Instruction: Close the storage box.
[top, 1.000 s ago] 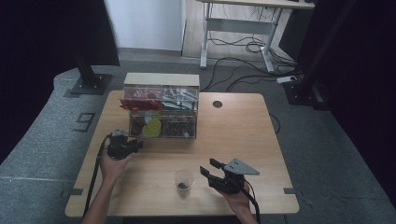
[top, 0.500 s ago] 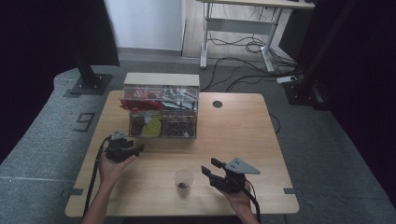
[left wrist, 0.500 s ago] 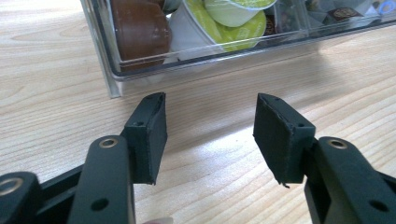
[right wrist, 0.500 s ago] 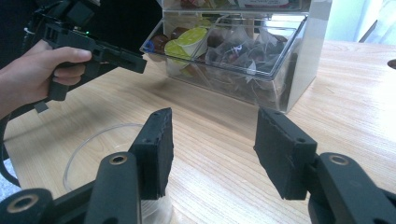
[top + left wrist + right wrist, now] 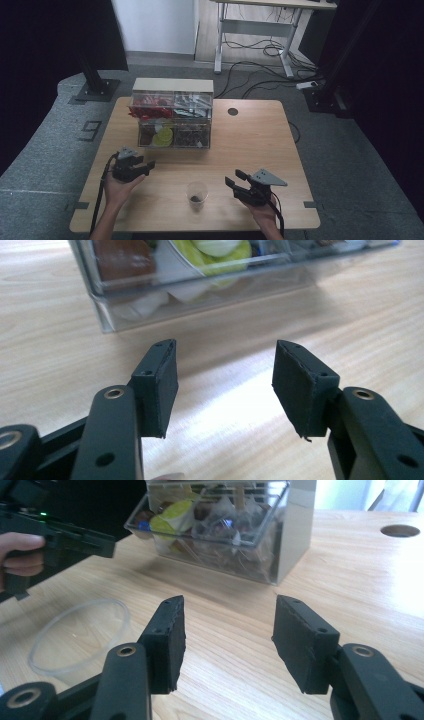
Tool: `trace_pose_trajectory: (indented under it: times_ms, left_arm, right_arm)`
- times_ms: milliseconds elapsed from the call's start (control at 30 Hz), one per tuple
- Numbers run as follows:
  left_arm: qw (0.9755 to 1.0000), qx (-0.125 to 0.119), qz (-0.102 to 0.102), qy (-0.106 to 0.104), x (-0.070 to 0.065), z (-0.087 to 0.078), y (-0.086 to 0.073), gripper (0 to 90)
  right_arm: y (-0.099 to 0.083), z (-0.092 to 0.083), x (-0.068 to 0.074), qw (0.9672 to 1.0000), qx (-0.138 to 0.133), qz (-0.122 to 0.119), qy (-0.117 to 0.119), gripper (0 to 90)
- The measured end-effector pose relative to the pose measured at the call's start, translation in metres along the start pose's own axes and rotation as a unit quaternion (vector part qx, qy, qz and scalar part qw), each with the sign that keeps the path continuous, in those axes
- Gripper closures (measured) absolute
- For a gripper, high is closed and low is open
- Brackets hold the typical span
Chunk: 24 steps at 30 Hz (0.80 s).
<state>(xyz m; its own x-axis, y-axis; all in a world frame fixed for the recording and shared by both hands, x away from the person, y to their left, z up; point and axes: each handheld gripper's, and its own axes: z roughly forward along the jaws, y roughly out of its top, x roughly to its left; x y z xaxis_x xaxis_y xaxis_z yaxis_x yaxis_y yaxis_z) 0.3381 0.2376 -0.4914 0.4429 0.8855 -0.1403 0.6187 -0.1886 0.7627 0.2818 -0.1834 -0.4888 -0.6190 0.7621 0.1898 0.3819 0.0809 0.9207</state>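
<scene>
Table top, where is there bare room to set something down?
The right half of the table is bare, between the clear box and the right edge. The near middle is crowded: the cup stands between the left gripper and right gripper.

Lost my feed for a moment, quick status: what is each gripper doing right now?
Left gripper: open, holding nothing, facing the clear organizer box.
Right gripper: open, holding nothing, beside the plastic cup.

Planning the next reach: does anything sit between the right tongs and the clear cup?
Nothing visible does. The right tongs stand open beside the clear cup, with bare table between them.
</scene>
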Motion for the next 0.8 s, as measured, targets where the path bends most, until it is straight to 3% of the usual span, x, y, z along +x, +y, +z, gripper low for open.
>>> trace_pose_trajectory:
  times_ms: [100,400,633,800]
  left_arm:
    - [0.9999,-0.002,0.000,-0.010,-0.005,-0.004,-0.007,43.7]
    - [0.9998,0.007,0.016,-0.008,-0.018,-0.012,-0.035,43.5]
    - [0.9996,0.023,0.017,-0.003,-0.014,-0.019,-0.060,43.6]
    - [0.9999,0.010,0.010,0.003,-0.009,-0.024,-0.058,43.6]
  right_arm:
    - [-0.004,-0.002,-0.006,0.9999,0.010,0.000,-0.008,45.4]
    - [-0.025,-0.007,-0.034,0.9983,0.047,0.024,-0.026,44.9]
    - [-0.034,-0.003,-0.048,0.9957,0.083,0.025,-0.033,42.7]
    - [-0.036,-0.001,-0.050,0.9950,0.090,0.026,-0.034,42.3]
